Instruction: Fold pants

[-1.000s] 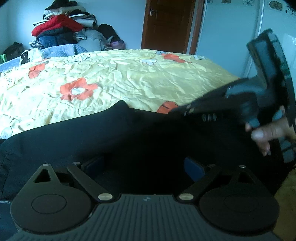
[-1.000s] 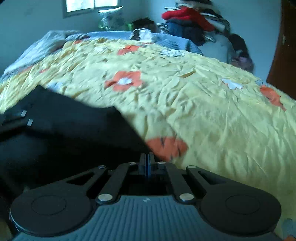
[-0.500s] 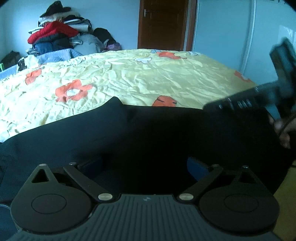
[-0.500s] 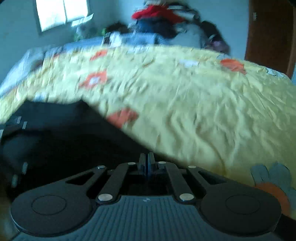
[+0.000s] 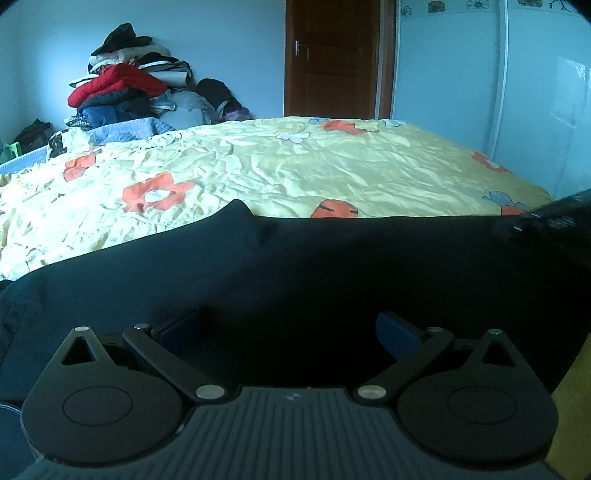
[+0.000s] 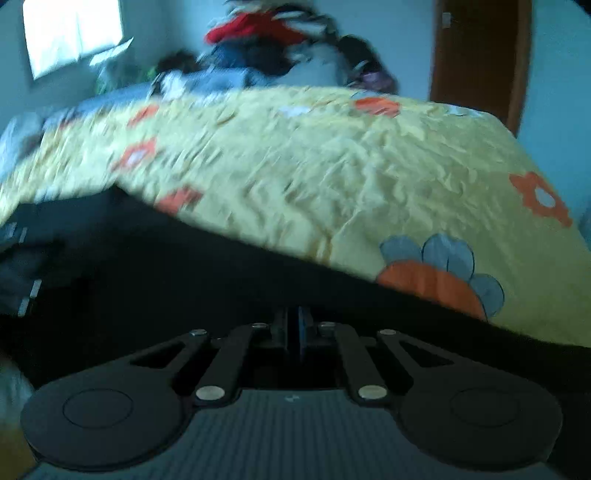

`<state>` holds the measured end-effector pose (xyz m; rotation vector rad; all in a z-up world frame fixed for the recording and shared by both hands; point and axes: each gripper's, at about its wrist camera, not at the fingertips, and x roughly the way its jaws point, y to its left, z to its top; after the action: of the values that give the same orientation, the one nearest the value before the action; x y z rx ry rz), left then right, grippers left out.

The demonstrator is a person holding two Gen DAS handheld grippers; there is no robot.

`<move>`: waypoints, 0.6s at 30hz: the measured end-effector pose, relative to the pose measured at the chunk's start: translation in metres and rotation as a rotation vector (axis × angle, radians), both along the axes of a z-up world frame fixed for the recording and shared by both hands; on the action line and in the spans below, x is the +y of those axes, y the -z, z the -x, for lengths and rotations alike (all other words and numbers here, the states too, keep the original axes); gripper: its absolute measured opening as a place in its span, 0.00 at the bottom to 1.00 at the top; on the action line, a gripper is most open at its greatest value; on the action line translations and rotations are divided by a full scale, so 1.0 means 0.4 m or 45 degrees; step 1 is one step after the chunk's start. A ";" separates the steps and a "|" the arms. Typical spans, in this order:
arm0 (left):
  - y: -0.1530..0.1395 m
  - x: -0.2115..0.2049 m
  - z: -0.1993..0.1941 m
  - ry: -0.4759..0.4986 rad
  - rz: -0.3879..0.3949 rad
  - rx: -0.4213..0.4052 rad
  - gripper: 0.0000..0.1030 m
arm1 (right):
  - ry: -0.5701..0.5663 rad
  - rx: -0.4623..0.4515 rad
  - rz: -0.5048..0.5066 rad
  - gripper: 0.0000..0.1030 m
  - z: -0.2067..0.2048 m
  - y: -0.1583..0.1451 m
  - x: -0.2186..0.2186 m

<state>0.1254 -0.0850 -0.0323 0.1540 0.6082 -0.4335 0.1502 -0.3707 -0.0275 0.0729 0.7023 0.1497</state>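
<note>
Dark pants (image 5: 295, 266) lie stretched across the near edge of a bed under a yellow flowered sheet (image 5: 332, 166). My left gripper (image 5: 288, 328) hovers low over the pants, open wide, with its blue pads (image 5: 395, 332) apart and only flat fabric below them. In the right wrist view, my right gripper (image 6: 293, 328) has its fingers almost together on dark pants cloth (image 6: 184, 280). Its jaws are opening a crack, with cloth still between them. It shows as a dark blur (image 5: 554, 218) at the right edge of the left wrist view, at the end of the taut pants.
A heap of clothes (image 5: 125, 92) is piled behind the bed at the back left. A brown door (image 5: 332, 59) stands at the back, a white wall (image 5: 535, 92) to the right, and a window (image 6: 74, 33) at the left. The sheet beyond the pants is bare.
My right gripper has swung away to the right along the bed's edge, drawing the pants out into a long straight band. My left gripper stayed in place and widened a little.
</note>
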 end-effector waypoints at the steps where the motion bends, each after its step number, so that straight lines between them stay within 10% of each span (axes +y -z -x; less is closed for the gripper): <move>1: 0.001 0.002 -0.002 -0.001 0.005 0.005 1.00 | 0.027 -0.034 -0.033 0.05 -0.022 0.004 -0.005; 7: 0.004 0.010 -0.008 0.000 0.033 0.031 1.00 | 0.188 -0.065 0.014 0.08 0.045 -0.035 -0.042; 12: 0.005 0.011 -0.009 0.000 0.037 0.034 1.00 | 0.238 0.034 0.257 0.76 0.180 -0.013 -0.088; 18: 0.005 0.012 -0.009 0.000 0.038 0.034 1.00 | 0.501 -0.021 0.216 0.85 0.156 0.019 -0.255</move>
<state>0.1289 -0.0804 -0.0344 0.1200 0.6278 -0.4448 0.0879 -0.4728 -0.0353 0.0462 0.6695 -0.2859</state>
